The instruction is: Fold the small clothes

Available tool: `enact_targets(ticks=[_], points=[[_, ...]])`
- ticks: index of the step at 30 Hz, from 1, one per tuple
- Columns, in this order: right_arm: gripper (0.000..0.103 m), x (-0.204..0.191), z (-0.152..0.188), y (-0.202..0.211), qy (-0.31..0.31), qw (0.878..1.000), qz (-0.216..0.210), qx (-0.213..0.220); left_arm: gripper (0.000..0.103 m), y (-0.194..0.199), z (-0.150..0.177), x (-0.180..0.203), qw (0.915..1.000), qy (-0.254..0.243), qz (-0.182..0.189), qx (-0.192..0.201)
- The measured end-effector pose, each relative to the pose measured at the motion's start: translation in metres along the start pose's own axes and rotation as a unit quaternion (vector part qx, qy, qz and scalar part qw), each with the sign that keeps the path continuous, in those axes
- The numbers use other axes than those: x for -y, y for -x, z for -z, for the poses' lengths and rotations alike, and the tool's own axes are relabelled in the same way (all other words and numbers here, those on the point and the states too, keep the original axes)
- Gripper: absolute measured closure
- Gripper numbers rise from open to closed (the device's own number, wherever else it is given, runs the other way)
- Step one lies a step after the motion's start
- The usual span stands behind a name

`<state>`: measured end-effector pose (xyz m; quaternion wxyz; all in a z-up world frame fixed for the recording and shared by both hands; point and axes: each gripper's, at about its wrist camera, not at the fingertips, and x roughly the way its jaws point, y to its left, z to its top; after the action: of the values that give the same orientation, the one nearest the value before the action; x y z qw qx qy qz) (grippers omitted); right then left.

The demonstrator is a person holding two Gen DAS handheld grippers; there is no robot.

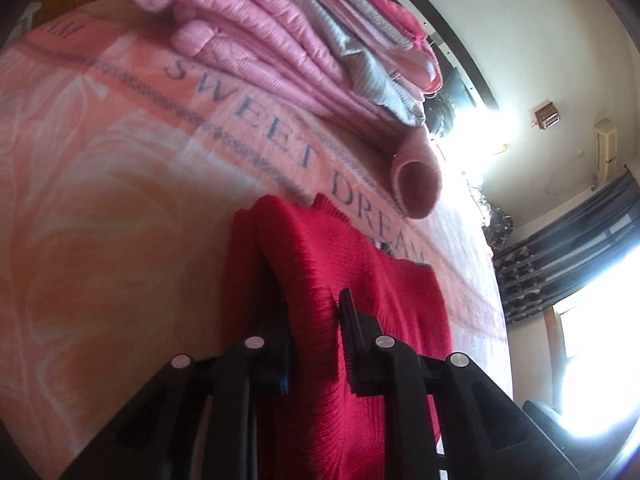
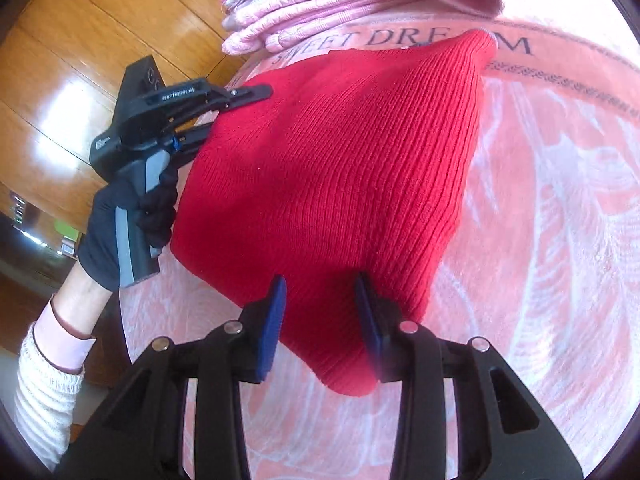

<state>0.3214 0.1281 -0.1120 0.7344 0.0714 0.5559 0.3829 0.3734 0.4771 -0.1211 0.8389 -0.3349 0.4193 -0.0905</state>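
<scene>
Between the fingers of the right tongs [image 2: 320, 328] sits the near corner of the red knit garment [image 2: 336, 168], fabric filling the gap, so they look clamped on it. The left tongs [image 2: 236, 114], held in a gloved hand [image 2: 120, 224], pinch the garment's left edge. The knit is lifted off the pink blanket [image 2: 540, 240] on the bed, its long axis running away from the right tongs toward the "SWEET DREAM" lettering [image 2: 404, 40]. That far corner lies nearer neither hand; folding likely means carrying both held edges forward. Folded pink clothes [image 1: 280, 36] lie beyond.
</scene>
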Motion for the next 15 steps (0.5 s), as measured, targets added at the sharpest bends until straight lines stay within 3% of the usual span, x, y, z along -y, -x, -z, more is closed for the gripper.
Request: enact_targets(ticks=[3, 4, 5, 6, 8, 12, 15], points=[[0.064, -0.002, 0.000, 0.003, 0.004, 1.000, -0.002, 0.001, 0.078, 0.015, 0.002, 0.000, 0.9999, -0.006, -0.005, -0.013], [0.061, -0.002, -0.001, 0.003, 0.004, 1.000, -0.004, 0.002, 0.075, 0.024, 0.005, 0.002, 0.9998, -0.005, 0.010, -0.014], [0.060, -0.004, -0.003, 0.003, 0.006, 1.000, -0.006, 0.004, 0.061, 0.033, 0.010, 0.006, 0.9997, -0.006, 0.018, -0.015], [0.058, -0.007, -0.003, 0.006, 0.012, 1.000, -0.004, 0.006, 0.054, 0.042, 0.017, 0.008, 0.9997, -0.006, 0.015, -0.019], [0.057, -0.010, -0.001, 0.009, 0.027, 1.000, 0.008, 0.010, 0.054, 0.060, 0.041, 0.017, 0.9991, -0.024, 0.017, -0.031], [0.056, -0.009, 0.003, 0.009, 0.039, 0.999, 0.024, 0.009, 0.054, 0.078, 0.097, 0.038, 0.9944, -0.087, -0.045, -0.039], [0.056, -0.008, 0.004, 0.005, 0.039, 0.999, 0.029, 0.006, 0.053, 0.076, 0.122, 0.042, 0.9901, -0.107, -0.076, -0.049]])
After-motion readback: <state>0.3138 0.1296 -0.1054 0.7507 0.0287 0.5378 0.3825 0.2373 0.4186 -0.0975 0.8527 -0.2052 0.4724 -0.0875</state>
